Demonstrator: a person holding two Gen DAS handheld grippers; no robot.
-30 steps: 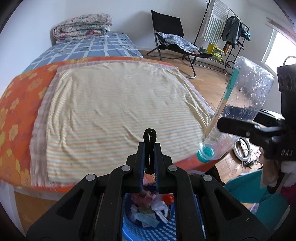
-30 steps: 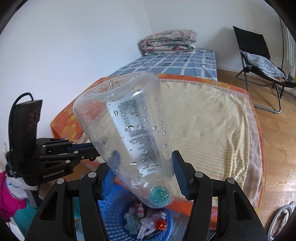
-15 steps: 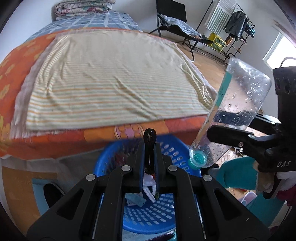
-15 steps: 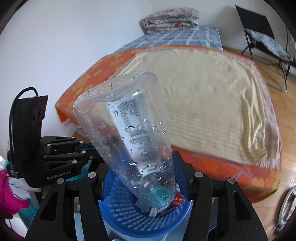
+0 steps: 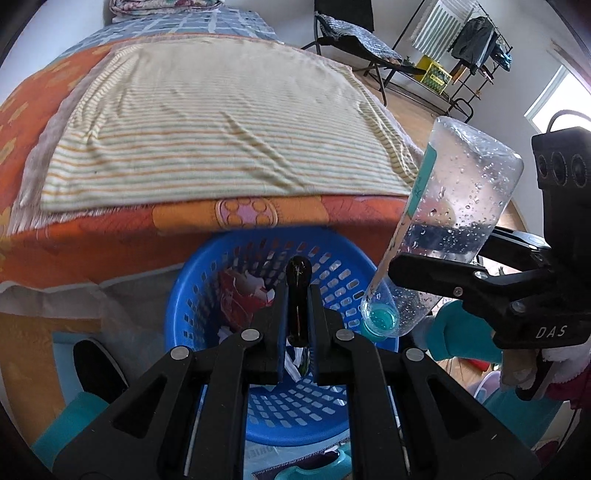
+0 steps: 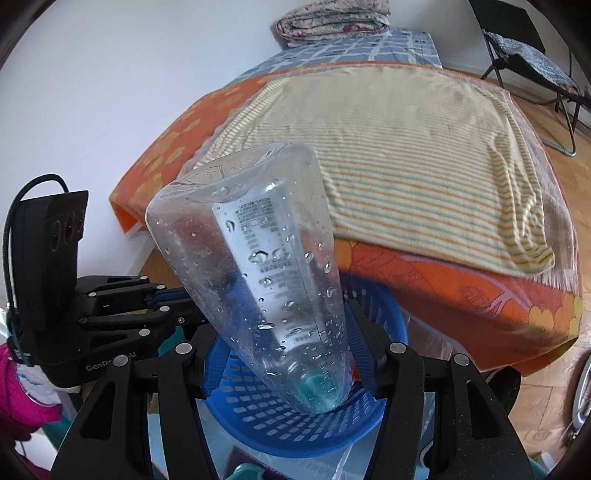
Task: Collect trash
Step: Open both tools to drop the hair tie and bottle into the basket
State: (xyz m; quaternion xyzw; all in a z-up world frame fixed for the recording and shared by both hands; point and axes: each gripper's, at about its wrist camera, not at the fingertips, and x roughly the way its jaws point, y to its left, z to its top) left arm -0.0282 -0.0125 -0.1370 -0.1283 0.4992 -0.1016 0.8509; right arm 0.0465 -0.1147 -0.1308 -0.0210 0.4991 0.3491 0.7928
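A blue perforated basket (image 5: 207,280) stands on the floor at the foot of the bed, with crumpled paper and red wrapper trash (image 5: 240,299) inside; it also shows in the right wrist view (image 6: 295,432). My left gripper (image 5: 298,314) is shut on a small dark brown object (image 5: 297,284) and holds it above the basket. My right gripper (image 6: 291,339) is shut on a clear plastic bottle (image 6: 266,266), upside down with its teal cap (image 6: 317,391) over the basket's right rim. The bottle (image 5: 454,229) and right gripper (image 5: 443,275) show at the right of the left wrist view.
The bed with an orange cover (image 5: 110,236) and a striped yellow blanket (image 5: 221,122) is right behind the basket. A black folding chair (image 5: 351,33) and a clothes rack (image 5: 472,48) stand on the wooden floor beyond. Teal and pink items lie beside the basket.
Both grippers have tilted down and come in over the basket. The basket now fills more of both views. The bottle's cap has moved over the basket rim.
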